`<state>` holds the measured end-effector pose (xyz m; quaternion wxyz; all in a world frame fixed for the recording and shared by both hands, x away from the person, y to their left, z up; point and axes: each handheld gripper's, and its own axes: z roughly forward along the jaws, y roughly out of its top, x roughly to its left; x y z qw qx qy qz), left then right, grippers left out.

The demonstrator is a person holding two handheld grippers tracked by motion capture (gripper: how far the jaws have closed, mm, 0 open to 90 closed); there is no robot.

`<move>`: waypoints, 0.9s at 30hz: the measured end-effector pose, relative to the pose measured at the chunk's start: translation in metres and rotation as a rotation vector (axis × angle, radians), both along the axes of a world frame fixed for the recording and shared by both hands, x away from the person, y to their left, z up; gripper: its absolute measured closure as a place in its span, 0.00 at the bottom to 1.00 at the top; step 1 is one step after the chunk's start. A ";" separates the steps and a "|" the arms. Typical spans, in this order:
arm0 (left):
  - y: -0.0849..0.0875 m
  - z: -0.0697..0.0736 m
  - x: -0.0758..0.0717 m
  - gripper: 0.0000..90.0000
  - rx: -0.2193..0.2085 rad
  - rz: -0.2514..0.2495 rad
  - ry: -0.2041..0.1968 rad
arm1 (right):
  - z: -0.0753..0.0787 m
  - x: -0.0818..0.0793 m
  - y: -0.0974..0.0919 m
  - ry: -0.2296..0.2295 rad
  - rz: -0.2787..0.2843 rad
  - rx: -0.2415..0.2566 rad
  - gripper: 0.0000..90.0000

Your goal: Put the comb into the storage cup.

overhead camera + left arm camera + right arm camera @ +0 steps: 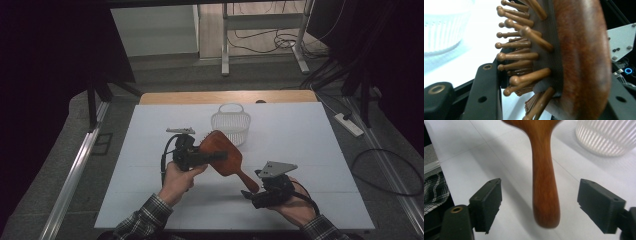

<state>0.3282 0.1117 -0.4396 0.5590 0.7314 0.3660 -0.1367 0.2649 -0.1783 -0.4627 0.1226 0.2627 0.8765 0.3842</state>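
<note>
We see the left hand-held gripper clamped across the head of a wooden hairbrush, which it holds up off the white worktop. In the left gripper view one jaw sits on the bristle side and the other presses the smooth brown back, with the round-tipped wooden bristles sticking out toward the bristle-side jaw.

The brush handle runs from the left hand-held gripper down toward the right hand-held gripper. In the right gripper view the handle hangs between that gripper's two jaws, and we see clear gaps on both sides: the jaws stand apart and neither pad touches the wood. The rounded end of the handle lies about level with the jaw tips.

Beyond the left hand-held gripper, farther from us, a white slatted basket stands on the worktop, just behind the brush head. A plaid sleeve covers the forearm behind the left hand-held gripper.
</note>
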 end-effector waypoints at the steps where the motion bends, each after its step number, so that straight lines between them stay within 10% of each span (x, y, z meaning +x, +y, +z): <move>1: 0.000 0.000 0.000 0.57 0.000 0.000 0.000 | 0.000 0.000 0.000 0.000 0.000 0.000 0.21; 27: 0.009 0.023 0.023 0.57 0.042 0.067 -0.052 | 0.003 0.009 -0.051 0.116 -0.070 0.072 0.00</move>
